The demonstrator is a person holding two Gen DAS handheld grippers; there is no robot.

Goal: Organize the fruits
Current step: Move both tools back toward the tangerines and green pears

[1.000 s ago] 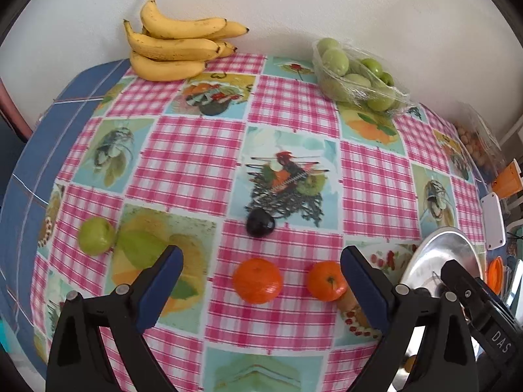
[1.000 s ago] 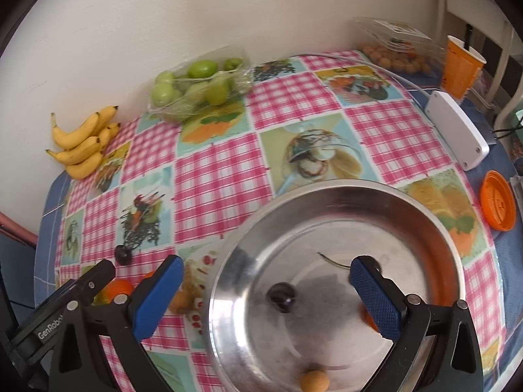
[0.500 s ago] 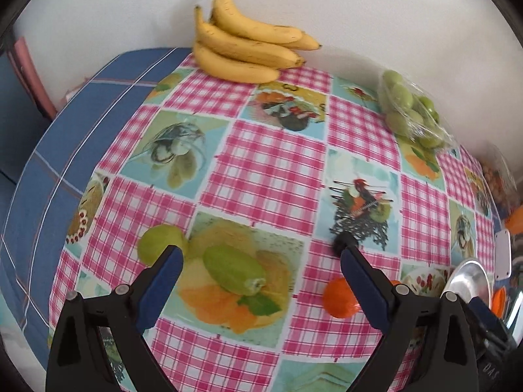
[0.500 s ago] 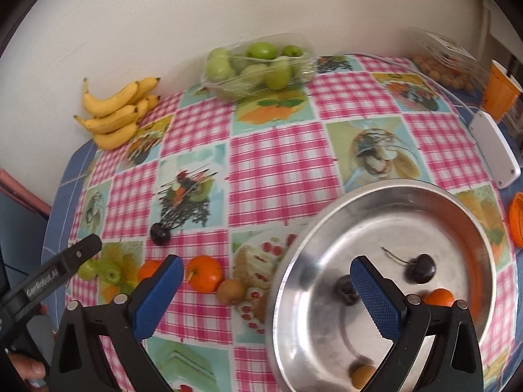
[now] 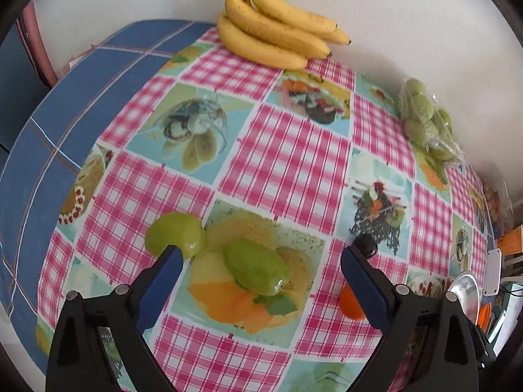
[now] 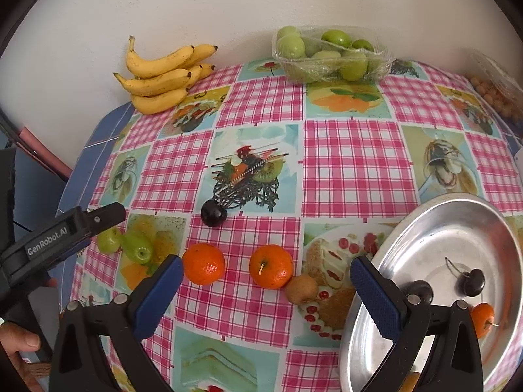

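My left gripper [image 5: 261,254] is open and low over the checked tablecloth. An oblong green fruit [image 5: 255,268] lies between its fingers, untouched. A round green fruit [image 5: 176,235] sits just past the left fingertip, and a dark cherry [image 5: 366,245] just past the right one. My right gripper [image 6: 264,261] is open and empty above two oranges [image 6: 203,264] [image 6: 271,266] and a brown kiwi [image 6: 301,289]. The metal bowl [image 6: 457,215] at the right holds two dark cherries [image 6: 470,281] and a small orange [image 6: 482,315].
Bananas [image 5: 274,39] lie against the back wall, with a plastic pack of green fruit [image 6: 327,55] to their right. A box of small brown fruits [image 6: 493,94] stands far right. A hand [image 6: 19,343] grips the left tool, whose finger [image 6: 98,219] reaches over the green fruits.
The left gripper has swung left from the oranges to the green fruits and moved in close. The right gripper has shifted left, off the bowl and over the oranges.
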